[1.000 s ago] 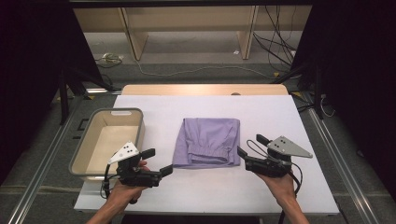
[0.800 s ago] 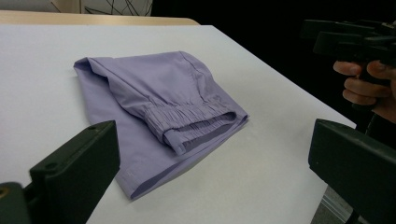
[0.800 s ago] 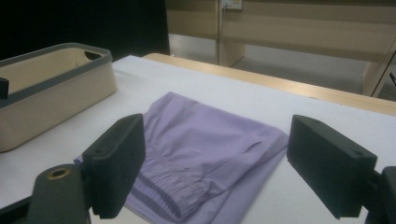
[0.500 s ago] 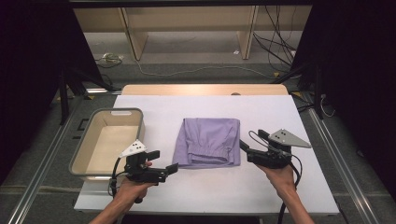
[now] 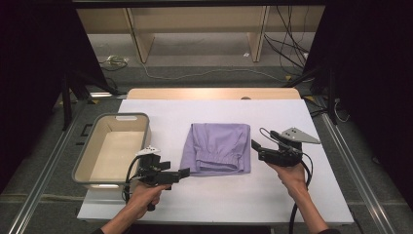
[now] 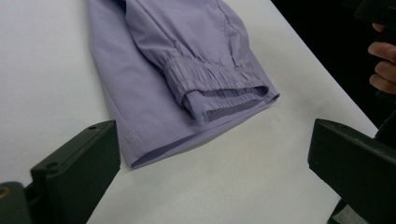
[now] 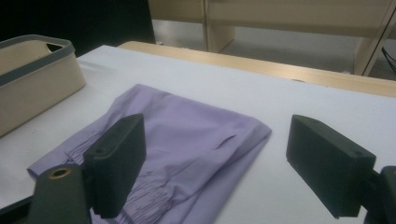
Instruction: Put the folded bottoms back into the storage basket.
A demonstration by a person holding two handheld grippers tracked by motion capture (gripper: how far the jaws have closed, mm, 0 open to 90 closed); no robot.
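A folded purple garment (image 5: pixel 216 147) with an elastic waistband lies flat in the middle of the white table. My left gripper (image 5: pixel 182 173) is open and low at the garment's near left corner, its jaws pointing right. In the left gripper view the garment's (image 6: pixel 187 60) corner sits just ahead of the open gripper (image 6: pixel 212 172), nothing between the jaws. My right gripper (image 5: pixel 254 146) is open at the garment's right edge, pointing left. In the right gripper view the open gripper (image 7: pixel 219 163) spans the garment's (image 7: pixel 187 135) near side without touching it.
A beige bin with a grey rim (image 5: pixel 125 117) stands empty at the table's left, also the bin (image 7: pixel 32 79) in the right gripper view. The table's near edge is just behind both hands. A person's fingers (image 6: pixel 383 65) hold the other gripper. Shelving and cables lie beyond the table.
My left gripper has moved right, from beside the bin to the garment's near left corner. My right gripper has shifted slightly forward toward the garment's right edge. The garment has not moved.
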